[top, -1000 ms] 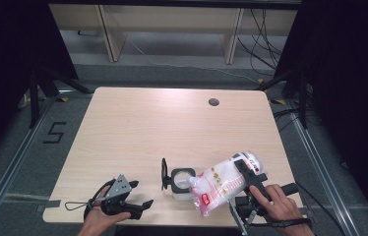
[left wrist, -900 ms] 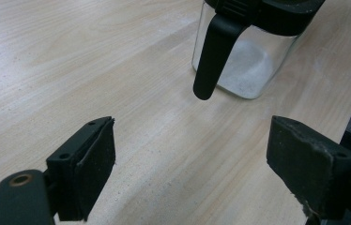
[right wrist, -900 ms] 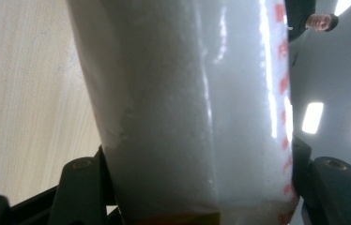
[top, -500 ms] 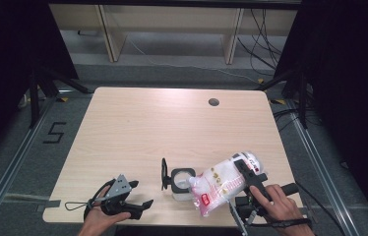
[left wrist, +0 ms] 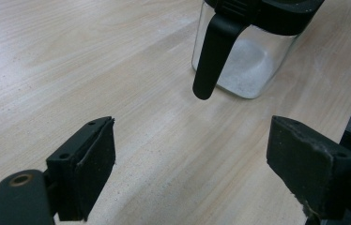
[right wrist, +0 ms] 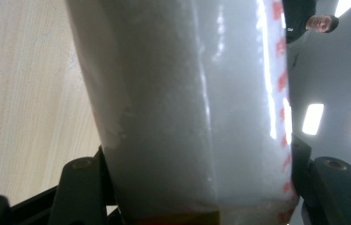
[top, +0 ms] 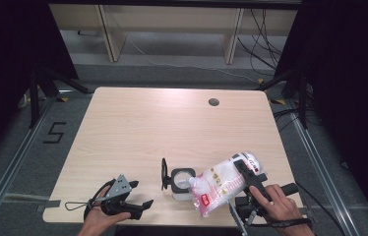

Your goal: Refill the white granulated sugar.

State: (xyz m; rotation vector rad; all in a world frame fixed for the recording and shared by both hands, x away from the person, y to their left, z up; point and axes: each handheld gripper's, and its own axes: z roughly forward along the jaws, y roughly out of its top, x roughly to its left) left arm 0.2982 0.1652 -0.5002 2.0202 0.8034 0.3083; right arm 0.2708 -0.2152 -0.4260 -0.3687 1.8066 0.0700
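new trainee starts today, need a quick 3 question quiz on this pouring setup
1. True or false: the right gripper is clamped on the white bag.
2. What stands under the bag's lowered corner? A) a metal bowl B) a clear jar with a black rim C) a paper cup
3. What is between the jaws of the left gripper?

Key
1. True: the bag sits between its jaws, tilted toward the jar.
2. B. Its black lid stands open at the side, and a little white powder lies in the bottom.
3. Nothing; they stand open above the bare table, pointing at the jar.
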